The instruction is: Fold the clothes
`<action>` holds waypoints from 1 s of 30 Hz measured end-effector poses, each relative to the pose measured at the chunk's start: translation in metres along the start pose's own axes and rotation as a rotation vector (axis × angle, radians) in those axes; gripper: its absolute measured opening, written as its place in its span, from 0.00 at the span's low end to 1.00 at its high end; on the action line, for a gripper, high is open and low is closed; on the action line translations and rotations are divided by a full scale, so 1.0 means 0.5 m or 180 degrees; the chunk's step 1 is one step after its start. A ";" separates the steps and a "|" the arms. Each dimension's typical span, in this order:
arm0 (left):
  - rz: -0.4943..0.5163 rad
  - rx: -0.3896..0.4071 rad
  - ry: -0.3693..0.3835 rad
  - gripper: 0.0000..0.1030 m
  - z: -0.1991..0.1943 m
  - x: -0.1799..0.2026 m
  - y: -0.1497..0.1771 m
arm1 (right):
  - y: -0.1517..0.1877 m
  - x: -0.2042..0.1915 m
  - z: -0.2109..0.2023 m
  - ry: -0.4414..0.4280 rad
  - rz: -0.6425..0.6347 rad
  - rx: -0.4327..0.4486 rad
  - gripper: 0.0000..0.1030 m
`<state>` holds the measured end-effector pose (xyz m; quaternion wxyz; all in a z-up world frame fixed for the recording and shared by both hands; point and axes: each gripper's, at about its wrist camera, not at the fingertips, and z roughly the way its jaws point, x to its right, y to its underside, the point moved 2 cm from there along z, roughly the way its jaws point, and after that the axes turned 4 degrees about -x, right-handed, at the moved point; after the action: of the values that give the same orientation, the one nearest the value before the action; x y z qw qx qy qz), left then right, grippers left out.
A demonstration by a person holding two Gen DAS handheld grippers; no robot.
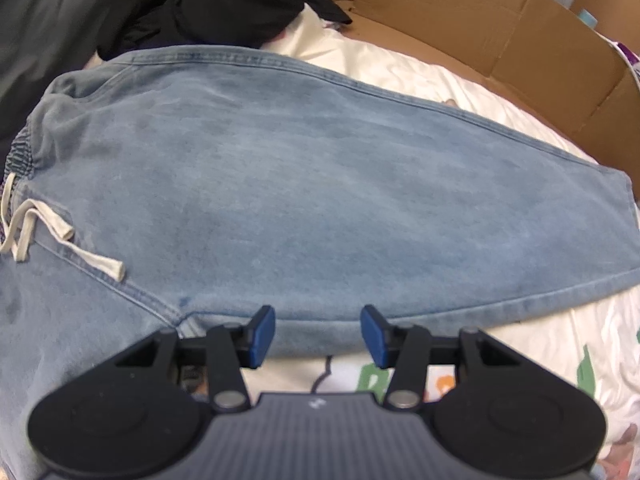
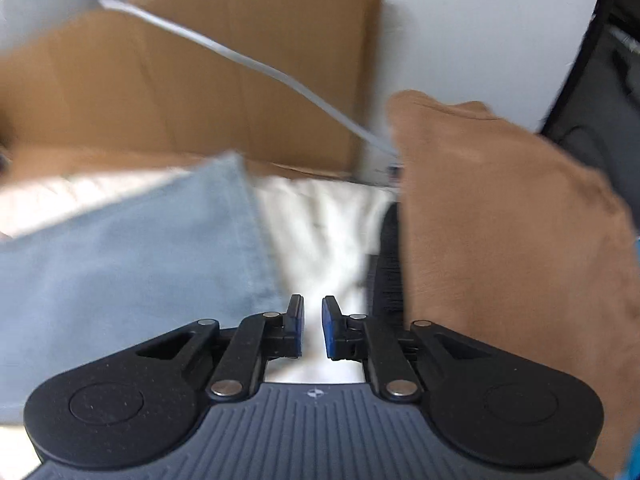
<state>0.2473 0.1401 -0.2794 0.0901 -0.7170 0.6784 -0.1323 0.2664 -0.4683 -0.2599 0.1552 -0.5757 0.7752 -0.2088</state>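
Observation:
Light blue denim pants (image 1: 320, 184) lie flat across a white printed bedsheet (image 1: 400, 64), waistband to the left with a cream drawstring (image 1: 40, 224) trailing over the fabric. My left gripper (image 1: 318, 334) hangs over the pants' near edge, open, nothing between its blue pads. In the blurred right wrist view the pant leg's end (image 2: 120, 264) sits left of my right gripper (image 2: 313, 320). Its jaws stand a narrow gap apart, open, with only white sheet (image 2: 324, 232) showing between them.
A flattened cardboard box (image 1: 480, 32) borders the bed's far side, and its wall (image 2: 200, 80) rises behind the pant leg. A pile of dark clothes (image 1: 224, 4) lies beyond the waistband. A brown garment (image 2: 512, 240) fills the right side, with a dark ribbed edge (image 2: 386, 264) beside it.

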 end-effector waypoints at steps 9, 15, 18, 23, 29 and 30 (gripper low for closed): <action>0.0083 -0.0088 -0.0051 0.49 0.045 0.014 0.009 | 0.053 -0.127 0.039 -0.0576 -0.0394 0.0047 0.38; 0.0098 -0.0244 -0.0032 0.52 0.080 0.009 0.026 | 0.086 -0.182 0.096 -0.0309 -0.0750 -0.0181 0.38; -0.0016 -0.0229 0.0056 0.50 0.074 -0.004 0.024 | 0.109 -0.169 0.110 -0.0140 -0.0945 -0.0182 0.38; -0.0210 -0.0015 0.0145 0.50 0.027 -0.047 0.001 | 0.098 -0.160 0.108 0.0006 -0.0870 -0.0353 0.38; -0.0323 0.0217 0.0050 0.50 -0.012 -0.131 -0.056 | 0.095 -0.164 0.102 0.0091 -0.0795 -0.0372 0.38; -0.0308 0.0242 0.0000 0.50 -0.010 -0.142 -0.068 | 0.096 -0.164 0.095 0.0064 -0.0745 -0.0351 0.38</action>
<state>0.2749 0.2131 -0.2686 0.1107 -0.7450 0.6374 -0.1622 0.2734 -0.3848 -0.3251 0.0901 -0.6677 0.7145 -0.1883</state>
